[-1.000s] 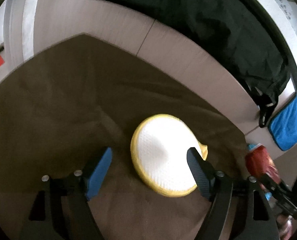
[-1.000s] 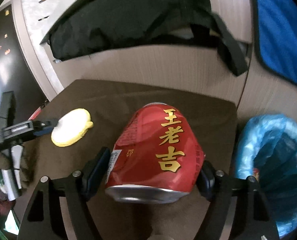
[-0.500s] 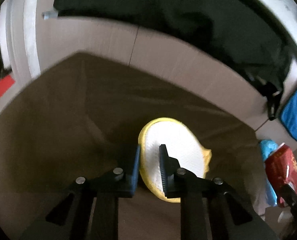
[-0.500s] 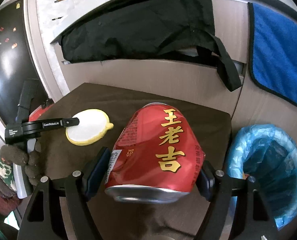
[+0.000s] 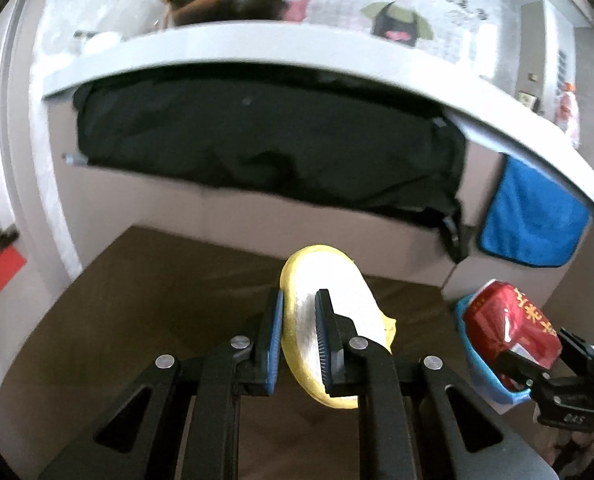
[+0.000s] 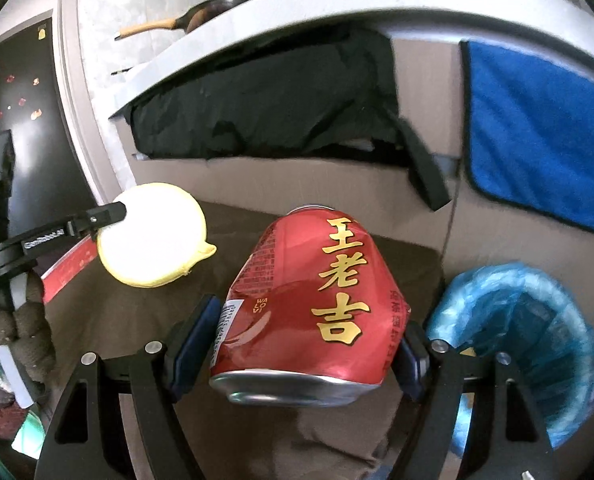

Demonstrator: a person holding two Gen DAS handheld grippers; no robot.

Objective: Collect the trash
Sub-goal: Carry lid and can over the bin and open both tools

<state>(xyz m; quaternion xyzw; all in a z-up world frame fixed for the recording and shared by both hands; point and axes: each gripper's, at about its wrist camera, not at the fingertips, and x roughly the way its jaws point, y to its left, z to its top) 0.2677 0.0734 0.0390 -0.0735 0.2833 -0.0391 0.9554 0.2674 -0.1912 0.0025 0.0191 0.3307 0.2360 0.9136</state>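
Fingers of the left gripper (image 5: 300, 326) have just closed on the yellow pad (image 5: 337, 308) and lifted it off the table (image 5: 137, 300). Right gripper (image 6: 309, 344) grips the red can (image 6: 317, 300); both look ready for the blue-lined bin (image 6: 537, 320).

Ahead of my right tongs (image 6: 311, 354) the brown counter (image 6: 401, 260) lies bare; the blue-lined bin (image 6: 529, 320) gapes just to their right. The hanging black bag (image 6: 265, 100) and blue towel (image 6: 537, 132) close off the far side.

Dented red can (image 6: 317, 304) clamped in right jaws, blue-lined bin (image 6: 537, 344) just right
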